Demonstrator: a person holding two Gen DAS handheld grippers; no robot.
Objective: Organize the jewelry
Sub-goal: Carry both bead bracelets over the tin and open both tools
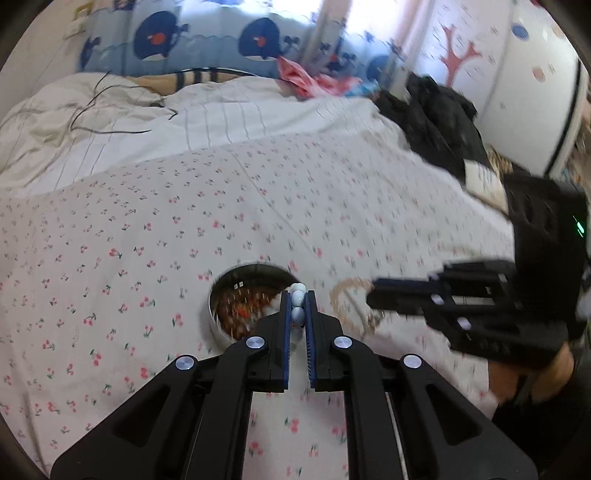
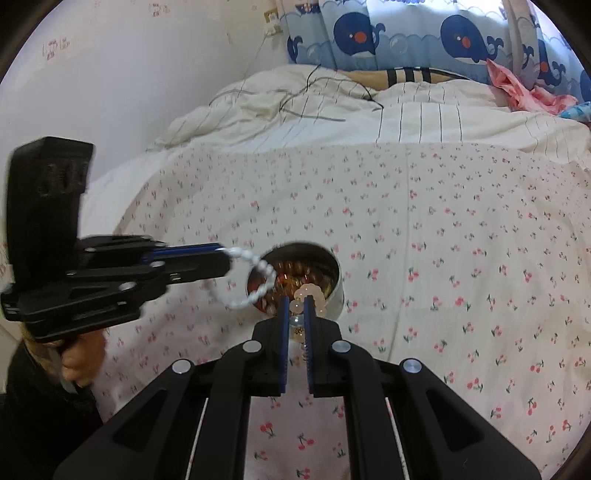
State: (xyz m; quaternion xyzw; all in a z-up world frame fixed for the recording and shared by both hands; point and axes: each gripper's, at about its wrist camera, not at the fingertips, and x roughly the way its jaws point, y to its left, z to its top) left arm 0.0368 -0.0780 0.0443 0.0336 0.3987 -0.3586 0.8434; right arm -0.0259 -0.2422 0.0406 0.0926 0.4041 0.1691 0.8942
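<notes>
Left gripper (image 1: 297, 306): jaws narrowed onto a white bead bracelet (image 1: 297, 301), beads pinched between the blue pads. From the right wrist view the same bracelet (image 2: 251, 282) hangs as a loop off the jaw tips, clear of the bed, in front of the tin's near-left rim.

Right gripper (image 2: 296, 308): jaws narrowed onto a pale pink bead bracelet (image 2: 310, 293), a few beads showing above the tips. In the left wrist view it (image 1: 347, 299) dangles as a blurred loop under the right gripper (image 1: 373, 301).

Round metal tin (image 1: 218, 295) sits on the cherry-print bedsheet (image 1: 129, 240), open, with amber and red beads (image 2: 291, 277) inside. Both bracelets are held above the sheet, just beside the tin, one on each side.

Rumpled striped duvet (image 2: 424, 110) lies farther back; whale-print curtain (image 2: 369, 33) behind.
</notes>
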